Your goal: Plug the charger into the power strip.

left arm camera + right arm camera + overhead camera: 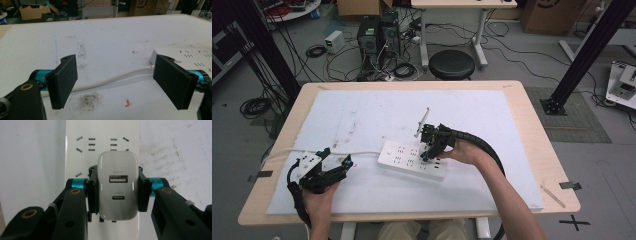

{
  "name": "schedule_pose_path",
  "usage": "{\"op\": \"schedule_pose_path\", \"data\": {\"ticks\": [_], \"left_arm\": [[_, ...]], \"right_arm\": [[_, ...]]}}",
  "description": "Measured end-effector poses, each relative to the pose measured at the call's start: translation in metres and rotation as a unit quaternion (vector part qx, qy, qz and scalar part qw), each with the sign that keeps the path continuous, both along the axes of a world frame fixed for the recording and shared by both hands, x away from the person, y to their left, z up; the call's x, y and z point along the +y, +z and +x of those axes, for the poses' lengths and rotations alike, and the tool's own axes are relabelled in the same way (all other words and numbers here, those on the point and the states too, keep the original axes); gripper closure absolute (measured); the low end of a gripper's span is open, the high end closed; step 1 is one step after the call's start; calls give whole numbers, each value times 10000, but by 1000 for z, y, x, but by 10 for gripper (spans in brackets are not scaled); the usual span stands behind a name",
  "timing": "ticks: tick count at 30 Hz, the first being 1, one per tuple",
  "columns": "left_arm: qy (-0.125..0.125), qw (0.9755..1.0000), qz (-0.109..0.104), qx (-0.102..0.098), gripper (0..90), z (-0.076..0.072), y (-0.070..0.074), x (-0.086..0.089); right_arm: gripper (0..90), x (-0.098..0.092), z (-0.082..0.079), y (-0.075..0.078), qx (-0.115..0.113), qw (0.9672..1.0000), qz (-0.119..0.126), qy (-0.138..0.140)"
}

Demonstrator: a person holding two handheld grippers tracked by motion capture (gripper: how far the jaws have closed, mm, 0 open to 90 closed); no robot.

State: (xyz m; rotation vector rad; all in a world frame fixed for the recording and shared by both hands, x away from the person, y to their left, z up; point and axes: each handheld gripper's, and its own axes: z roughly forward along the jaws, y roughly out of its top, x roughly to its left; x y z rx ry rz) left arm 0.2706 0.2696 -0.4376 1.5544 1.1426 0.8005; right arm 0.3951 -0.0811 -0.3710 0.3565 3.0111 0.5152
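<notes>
The right tongs (117,192) grip a white charger (118,186) by its two sides, holding it over a white power strip (412,160) that lies near the middle of the desk (532,150). At the near left, the left tongs (120,82) stand wide open and empty above the strip's white cable (112,80).

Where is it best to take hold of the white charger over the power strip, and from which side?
Grip the charger by its two flat long sides, coming straight down from above the power strip. Those sides are parallel and smooth, and the port face looks up. The right gripper holds it exactly so, one pad on each side.
</notes>
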Motion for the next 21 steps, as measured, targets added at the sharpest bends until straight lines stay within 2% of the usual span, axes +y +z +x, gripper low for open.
{"op": "schedule_pose_path", "data": {"ticks": [9,12,14,21], "left_arm": [[-7,10000,3,22,197,0,0,-1],[-16,10000,24,31,197,1,0,-1],[-24,10000,55,44,197,1,0,-1],[-9,10000,55,77,197,1,0,-2]], "right_arm": [[638,2,-3,-1,-163,9998,-53,56],[638,2,-3,-1,-150,9999,-37,53],[638,1,-1,-2,-51,10000,5,41],[638,1,-1,-3,-111,9999,-20,90]]}}
